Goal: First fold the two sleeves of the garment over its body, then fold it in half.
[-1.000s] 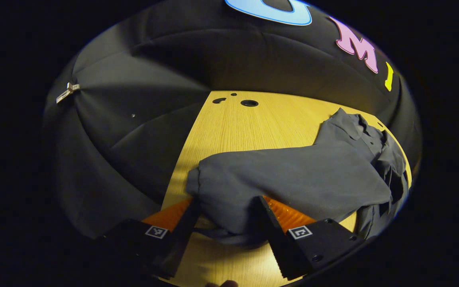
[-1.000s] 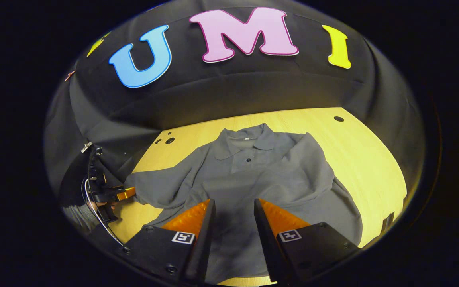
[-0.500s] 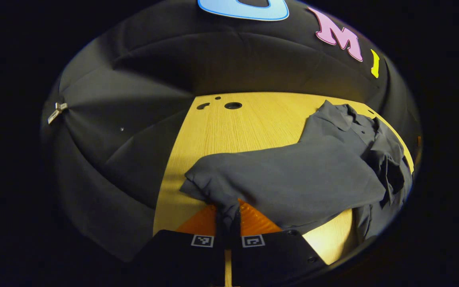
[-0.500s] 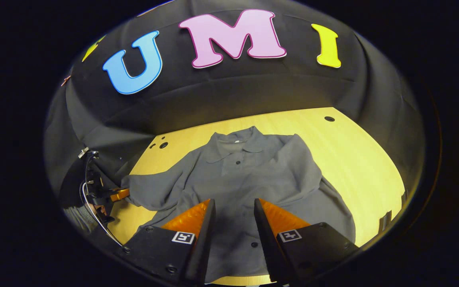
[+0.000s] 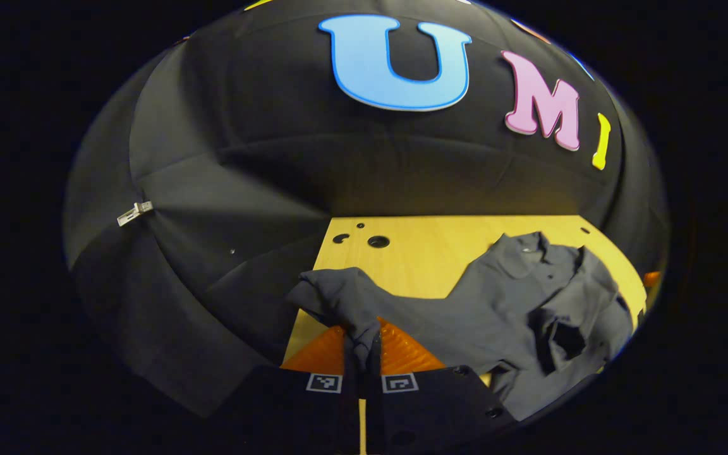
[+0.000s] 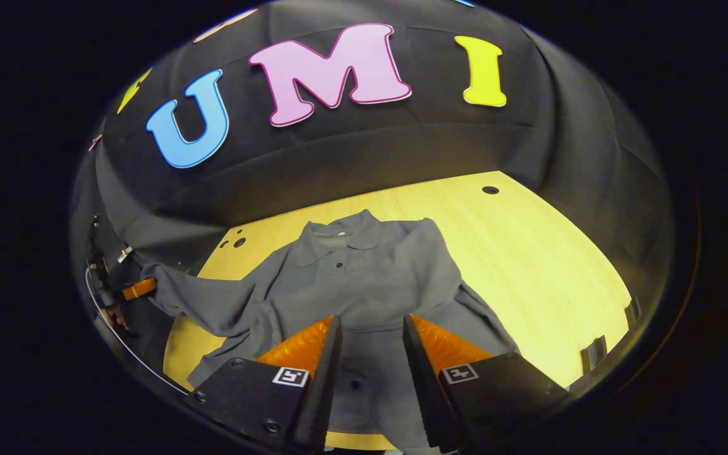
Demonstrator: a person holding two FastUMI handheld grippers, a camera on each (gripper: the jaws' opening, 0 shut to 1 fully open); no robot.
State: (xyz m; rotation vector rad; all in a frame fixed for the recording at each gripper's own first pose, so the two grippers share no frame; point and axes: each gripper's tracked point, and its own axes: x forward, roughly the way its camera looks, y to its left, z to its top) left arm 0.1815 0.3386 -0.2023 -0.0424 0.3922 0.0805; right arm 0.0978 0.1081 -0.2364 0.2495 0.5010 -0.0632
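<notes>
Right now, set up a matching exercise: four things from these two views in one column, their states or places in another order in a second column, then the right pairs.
Column one:
1. left hand-held gripper
2. right hand-held gripper
3. dark grey polo shirt's right sleeve
4. light wooden table

Column two:
A. folded over the shirt's body
B. open, fingers apart above the shirt's lower part
C. shut on the raised left sleeve
D. bears the shirt, round holes near its far corners

Pairs: 1-C, 2-B, 3-A, 4-D
</notes>
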